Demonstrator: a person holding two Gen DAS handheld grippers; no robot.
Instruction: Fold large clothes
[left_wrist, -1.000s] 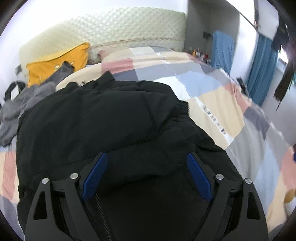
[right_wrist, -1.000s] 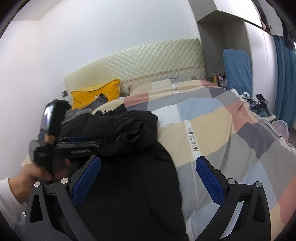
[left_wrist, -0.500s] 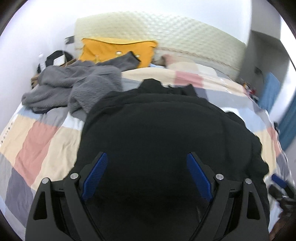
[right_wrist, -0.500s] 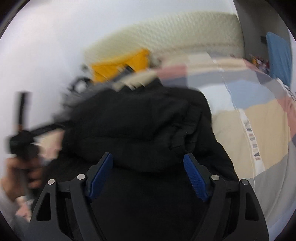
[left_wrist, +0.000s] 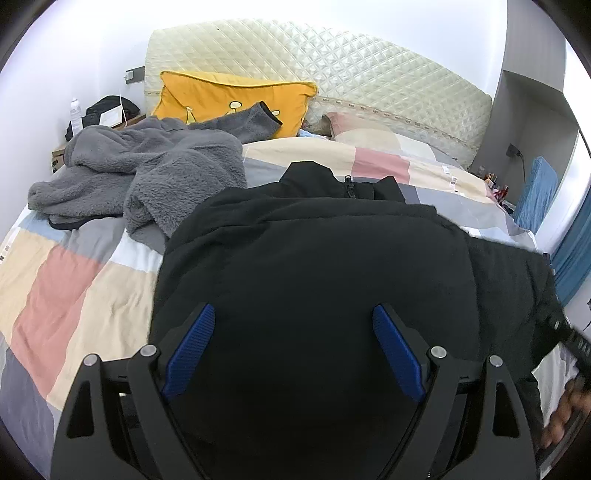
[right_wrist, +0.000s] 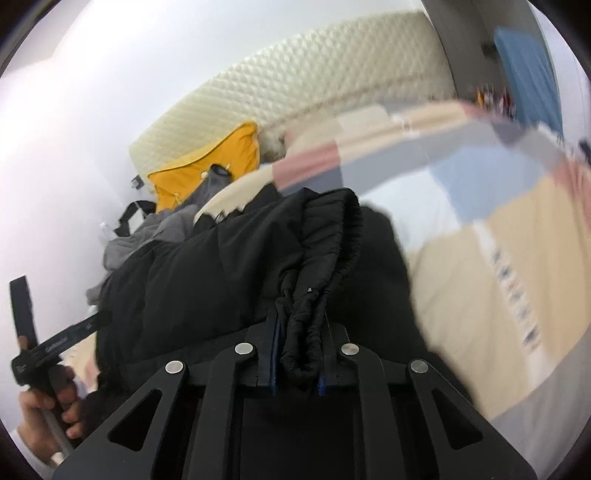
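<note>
A large black padded jacket (left_wrist: 314, 258) lies spread on the patchwork bed cover (left_wrist: 66, 288), collar toward the headboard. My left gripper (left_wrist: 293, 314) hovers over its near part, open, blue pads wide apart with only flat fabric beneath them. In the right wrist view the jacket (right_wrist: 221, 266) bulges up, and its gathered elastic edge (right_wrist: 325, 251) runs down between the jaws of my right gripper (right_wrist: 298, 332). Those jaws are closing and the pads pinch that bunched edge. A hand (right_wrist: 44, 398) holding the left gripper shows at the lower left.
A rumpled grey fleece garment (left_wrist: 147, 173) lies left of the jacket, partly on a yellow cushion (left_wrist: 229, 99). A quilted cream headboard (left_wrist: 332, 74) stands behind. A nightstand with a bottle and a black bag (left_wrist: 107, 109) is at far left. Bed cover extends right (right_wrist: 498, 240).
The right jaws have gone from wide apart to pinched on the jacket's gathered edge. Both grippers swung sideways over the jacket; the grey fleece and bed's left side came into the left view.
</note>
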